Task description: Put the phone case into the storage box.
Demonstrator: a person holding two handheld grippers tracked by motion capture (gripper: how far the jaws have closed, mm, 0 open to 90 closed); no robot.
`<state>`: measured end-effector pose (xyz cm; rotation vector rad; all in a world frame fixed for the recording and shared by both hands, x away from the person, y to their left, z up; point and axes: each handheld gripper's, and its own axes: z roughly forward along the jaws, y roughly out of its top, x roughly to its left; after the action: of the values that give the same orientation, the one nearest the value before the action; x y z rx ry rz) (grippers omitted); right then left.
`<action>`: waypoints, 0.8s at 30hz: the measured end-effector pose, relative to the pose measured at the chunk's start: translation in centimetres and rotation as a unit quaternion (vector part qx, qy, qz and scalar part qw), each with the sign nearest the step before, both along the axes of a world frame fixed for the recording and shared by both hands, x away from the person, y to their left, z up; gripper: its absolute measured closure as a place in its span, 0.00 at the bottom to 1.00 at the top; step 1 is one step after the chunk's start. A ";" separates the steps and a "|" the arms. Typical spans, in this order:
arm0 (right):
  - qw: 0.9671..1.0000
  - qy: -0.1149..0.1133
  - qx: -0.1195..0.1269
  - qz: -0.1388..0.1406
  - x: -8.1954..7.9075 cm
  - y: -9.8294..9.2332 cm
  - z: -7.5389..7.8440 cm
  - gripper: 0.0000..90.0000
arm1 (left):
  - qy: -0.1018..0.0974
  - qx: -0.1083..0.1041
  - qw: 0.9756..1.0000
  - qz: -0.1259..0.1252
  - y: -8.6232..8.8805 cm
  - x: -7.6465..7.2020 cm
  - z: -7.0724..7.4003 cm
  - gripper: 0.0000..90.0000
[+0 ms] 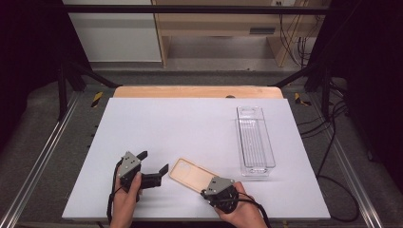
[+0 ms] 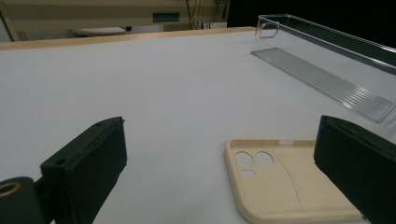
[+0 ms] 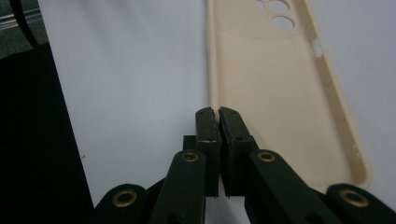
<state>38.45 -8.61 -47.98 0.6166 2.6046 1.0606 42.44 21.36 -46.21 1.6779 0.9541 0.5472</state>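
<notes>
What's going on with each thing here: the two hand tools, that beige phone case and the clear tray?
Left gripper: fingers wide open, holding nothing, beside the phone case.
Right gripper: fingers shut on the phone case's side wall.
Phone case: lying flat on the table, hollow side up, no phone in it.
Clear tray: upright on the table, empty, apart from the case.

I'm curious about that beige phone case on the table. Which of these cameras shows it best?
The right gripper view shows the phone case best: it is large, with its inside, raised rim and camera cutouts clear. The right gripper has its jaws shut on the rim. The left gripper view shows one end, partly hidden by a jaw. The high view shows it whole but small.
</notes>
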 end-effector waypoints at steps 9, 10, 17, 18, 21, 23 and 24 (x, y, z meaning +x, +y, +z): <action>0.998 -0.047 0.047 -0.021 0.0 -0.4 1.2 0.97 | -0.004 -0.009 1.000 0.013 0.2 0.2 0.2 0.02; 0.998 -0.047 0.047 -0.021 0.0 -0.4 1.2 0.97 | -0.005 -0.011 1.000 0.016 0.3 0.1 0.2 0.02; 0.991 -0.087 0.082 -0.055 0.6 -1.0 1.9 0.97 | -0.008 -0.041 0.999 0.008 0.3 0.1 0.9 0.02; 0.991 -0.087 0.082 -0.055 0.6 -1.0 1.9 0.97 | -0.008 -0.041 0.999 0.008 0.3 0.1 0.9 0.02; 0.985 -0.110 0.108 -0.073 1.3 -1.5 3.0 0.97 | -0.010 -0.058 0.998 0.002 0.2 0.3 1.7 0.02; 0.984 -0.113 0.114 -0.078 1.5 -1.6 3.3 0.97 | -0.011 -0.062 0.998 -0.001 0.2 0.4 2.0 0.02; 0.982 -0.115 0.124 -0.083 1.7 -1.7 3.5 0.97 | -0.012 -0.066 0.998 -0.003 0.1 0.4 2.3 0.02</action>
<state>40.15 -10.27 -44.47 0.7055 2.2011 1.3258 42.87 21.51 -43.87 1.5534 0.9472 0.4892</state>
